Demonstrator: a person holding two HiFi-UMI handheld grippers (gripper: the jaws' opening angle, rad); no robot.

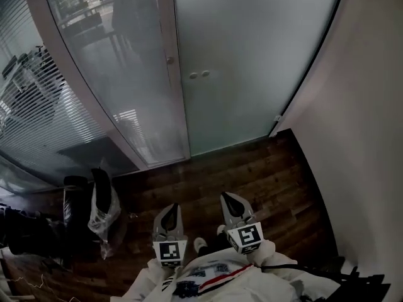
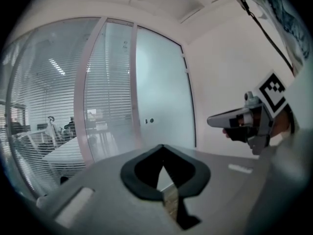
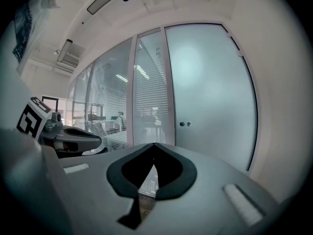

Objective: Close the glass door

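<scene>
A tall frosted glass door point(image 1: 252, 61) fills the middle of the head view straight ahead. It hangs from small metal hinges point(image 1: 277, 118) on its right edge, next to the plain white wall point(image 1: 371, 137). Its free left edge stands against a pale upright post, and beyond that runs a clear glass partition with slatted blinds point(image 1: 107, 61). From here the panel looks close to in line with its frame, but no view shows whether it is fully home or a little ajar. Two small round metal knobs point(image 1: 199, 75) sit side by side near the free edge, about midway up. The left gripper point(image 1: 172, 206) and the right gripper point(image 1: 228, 197) are held low over the dark wooden plank floor point(image 1: 264, 175), well apart from the door and pointing towards it. Each has its jaws clenched tip to tip with nothing between them. A dark bundle with a crumpled clear plastic bag point(image 1: 102, 209) lies on the floor off to the left, clear of the door's path. The pane is probably heavy and quite stiff, so it should swing slowly on its hinges and carry some momentum once moving. Its surface is smooth and likely slippery under hard jaw tips, and glass does not take a sharp knock kindly. The best place to take hold is at the knobs, far from the hinges where leverage is greatest, either gripping one between the jaws or pressing steadily on the pane just beside them.
</scene>
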